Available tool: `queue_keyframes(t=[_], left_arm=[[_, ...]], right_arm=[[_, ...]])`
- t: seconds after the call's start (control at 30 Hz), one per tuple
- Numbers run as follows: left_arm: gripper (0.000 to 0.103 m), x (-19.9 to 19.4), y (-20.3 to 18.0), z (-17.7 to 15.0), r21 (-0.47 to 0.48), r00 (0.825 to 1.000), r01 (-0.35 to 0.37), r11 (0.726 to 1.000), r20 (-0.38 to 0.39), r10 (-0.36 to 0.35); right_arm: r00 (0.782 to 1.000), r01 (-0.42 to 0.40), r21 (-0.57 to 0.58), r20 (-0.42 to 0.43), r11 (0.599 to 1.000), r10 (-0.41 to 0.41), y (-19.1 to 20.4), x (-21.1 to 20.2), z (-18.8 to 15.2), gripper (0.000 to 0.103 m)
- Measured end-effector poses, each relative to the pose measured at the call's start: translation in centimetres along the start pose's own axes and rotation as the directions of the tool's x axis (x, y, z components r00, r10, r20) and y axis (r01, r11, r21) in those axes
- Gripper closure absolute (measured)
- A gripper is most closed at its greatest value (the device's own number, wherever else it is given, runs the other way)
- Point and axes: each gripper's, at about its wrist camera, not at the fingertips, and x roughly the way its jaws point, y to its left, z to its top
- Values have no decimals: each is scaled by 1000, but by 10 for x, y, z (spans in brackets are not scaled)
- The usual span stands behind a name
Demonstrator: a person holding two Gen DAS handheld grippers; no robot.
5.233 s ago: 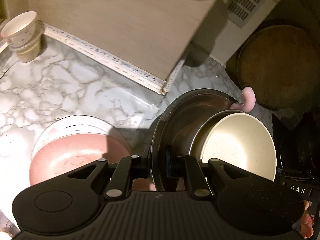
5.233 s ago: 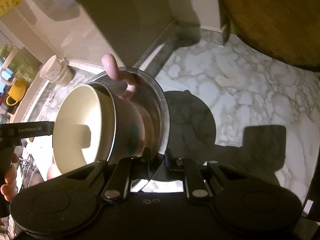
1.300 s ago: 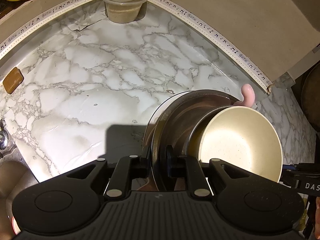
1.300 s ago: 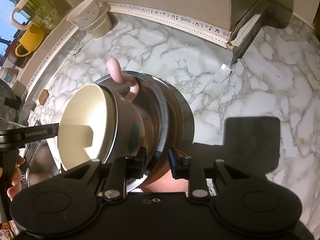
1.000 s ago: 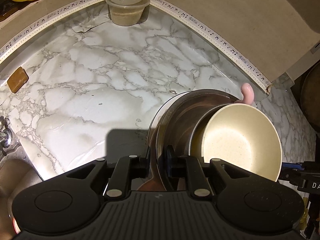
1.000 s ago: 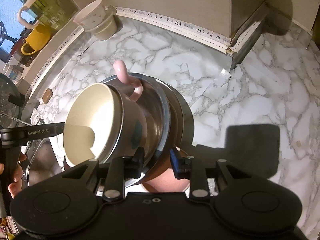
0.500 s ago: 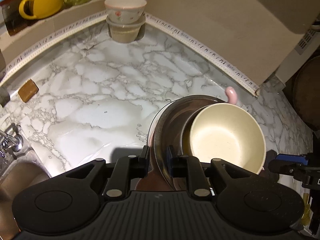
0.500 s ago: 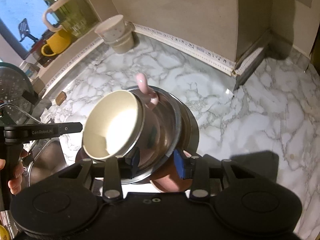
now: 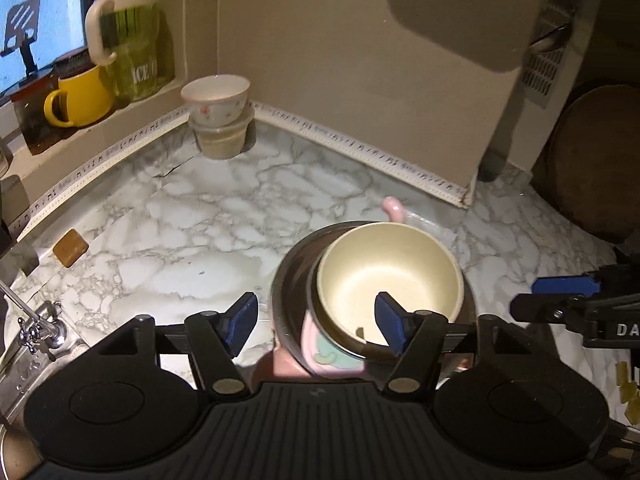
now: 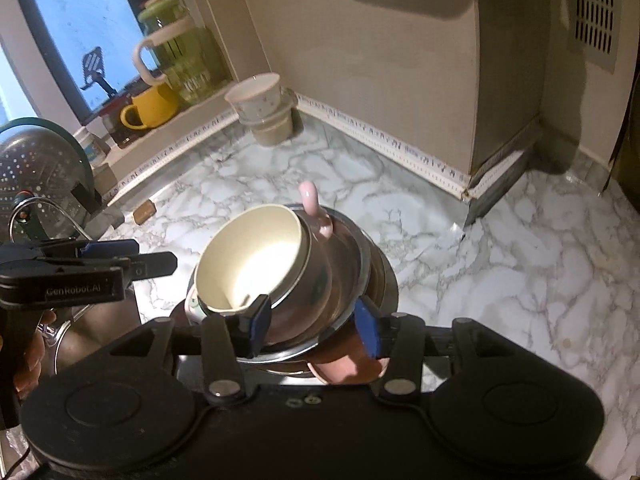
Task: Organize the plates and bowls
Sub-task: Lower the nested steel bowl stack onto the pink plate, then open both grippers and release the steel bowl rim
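Observation:
A stack of dishes stands on the marble counter (image 9: 208, 216): a cream bowl (image 9: 390, 280) with a pink handle (image 9: 394, 209) sits in a steel bowl (image 9: 292, 280) on a pink plate (image 10: 346, 370). My left gripper (image 9: 314, 324) is open above the stack, holding nothing. My right gripper (image 10: 314, 326) is open too, its pads either side of the steel bowl (image 10: 352, 252) without gripping it. The cream bowl (image 10: 252, 260) leans left in the right wrist view.
A floral bowl on a tub (image 9: 218, 116) stands in the back corner. A yellow mug (image 9: 78, 98) and a green jar (image 9: 132, 40) are on the sill. The sink tap (image 9: 36, 320) is at the left, a colander (image 10: 40, 160) beyond it. A round wooden board (image 9: 600, 160) leans at right.
Both grippers have opened and let go of the stack, which now rests on the counter. Both have pulled back and up from it.

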Motion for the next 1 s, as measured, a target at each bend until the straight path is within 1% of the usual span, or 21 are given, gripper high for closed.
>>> queue_keyframes(t=[0.07, 0.13, 0.2, 0.27, 0.43, 0.5, 0.57, 0.7, 0.8, 1.0], left_arm=[[39, -6, -4, -2, 1, 1000, 3, 1000, 17, -3], [39, -13, -9, -5, 11, 999, 8, 1000, 38, -8], [37, -20, -15, -9, 22, 998, 6, 1000, 62, -7], [33, -26, -18, -13, 25, 997, 7, 1000, 81, -9], [33, -38, -26, -24, 31, 993, 12, 999, 120, -16], [32, -42, -29, -29, 42, 990, 5, 999, 139, -11], [25, -46, -31, -34, 47, 987, 0, 999, 158, -8], [25, -50, -33, -44, 50, 984, -10, 999, 180, 1], [25, -52, -35, -49, 49, 981, -6, 999, 192, -3], [23, -60, -37, -59, 40, 973, -10, 999, 231, 0]], right_arm=[[1000, -3, -7, 26, 1000, 3, 2, -6, -2, 55], [999, -2, -18, 54, 1000, 3, 5, -11, -5, 52], [997, 0, -31, 82, 1000, 3, 8, -17, -8, 51], [995, 0, -43, 99, 999, 5, 11, -21, -12, 50], [990, 1, -79, 140, 997, 10, 19, -30, -24, 42], [989, -3, -79, 149, 997, 14, 20, -32, -28, 40], [987, -6, -75, 160, 997, 18, 21, -35, -31, 39], [983, -6, -67, 183, 998, 19, 22, -41, -38, 31], [979, -5, -67, 203, 998, 19, 23, -47, -42, 29], [967, -1, -82, 256, 997, 22, 27, -56, -52, 22]])
